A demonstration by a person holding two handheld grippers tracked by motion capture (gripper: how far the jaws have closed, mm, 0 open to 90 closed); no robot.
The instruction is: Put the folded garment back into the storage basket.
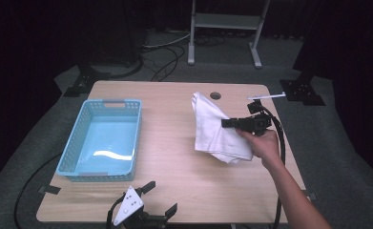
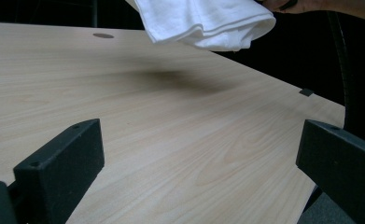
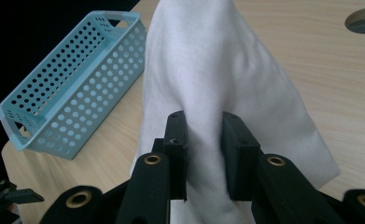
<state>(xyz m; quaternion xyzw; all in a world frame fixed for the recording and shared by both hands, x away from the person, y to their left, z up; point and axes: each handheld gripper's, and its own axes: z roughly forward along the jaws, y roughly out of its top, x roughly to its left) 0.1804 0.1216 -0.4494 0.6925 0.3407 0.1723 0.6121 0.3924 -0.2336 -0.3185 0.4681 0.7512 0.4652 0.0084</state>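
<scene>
One white cloth [image 3: 227, 70], one blue basket [image 1: 103, 138].
My right gripper [image 3: 203, 140] pinches soft folded fabric; perforated plastic basket at nine o'clock; left gripper [image 1: 146, 202] spread.

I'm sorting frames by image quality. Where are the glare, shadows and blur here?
High view: a white glare streak on the floor of the blue basket, dark surroundings. Left gripper view: a soft shadow on the table under the lifted white cloth; the near jaws look slightly soft. Right gripper view: the right gripper and the pinched cloth are evenly lit and sharp.
</scene>
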